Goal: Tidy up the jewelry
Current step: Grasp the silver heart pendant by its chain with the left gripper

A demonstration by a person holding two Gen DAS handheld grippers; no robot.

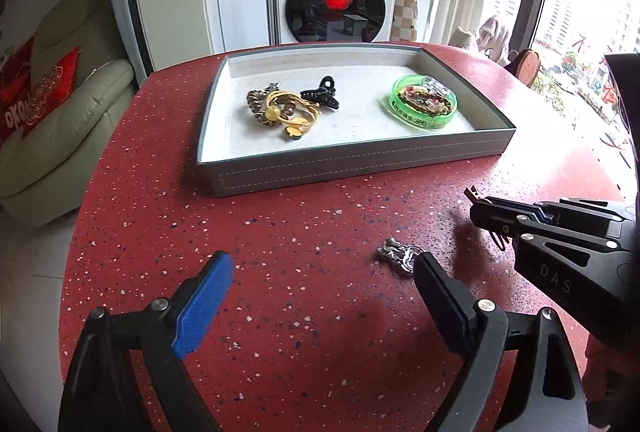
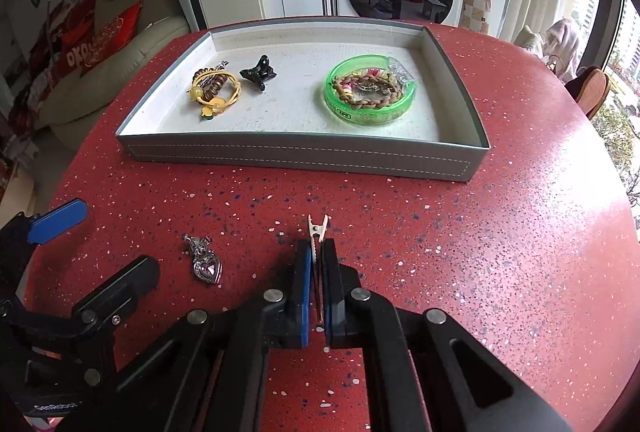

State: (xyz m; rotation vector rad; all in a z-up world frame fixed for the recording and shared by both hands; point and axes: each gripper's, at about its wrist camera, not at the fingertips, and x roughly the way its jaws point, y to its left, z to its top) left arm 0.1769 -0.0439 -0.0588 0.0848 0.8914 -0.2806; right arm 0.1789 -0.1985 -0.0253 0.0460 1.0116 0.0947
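A small metal alligator clip (image 2: 317,232) is clamped between the closed pads of the right gripper (image 2: 317,264), its toothed tip projecting forward above the red speckled table (image 2: 500,252). A silver heart pendant (image 2: 203,259) is seen lying on the table, just beside the inner finger of the left gripper (image 1: 324,272), whose jaws are spread wide and hold nothing. The grey tray (image 2: 300,156) beyond is observed to contain hair ties (image 2: 214,88), a black claw clip (image 2: 258,72) and a green dish (image 2: 370,98) of bracelets.
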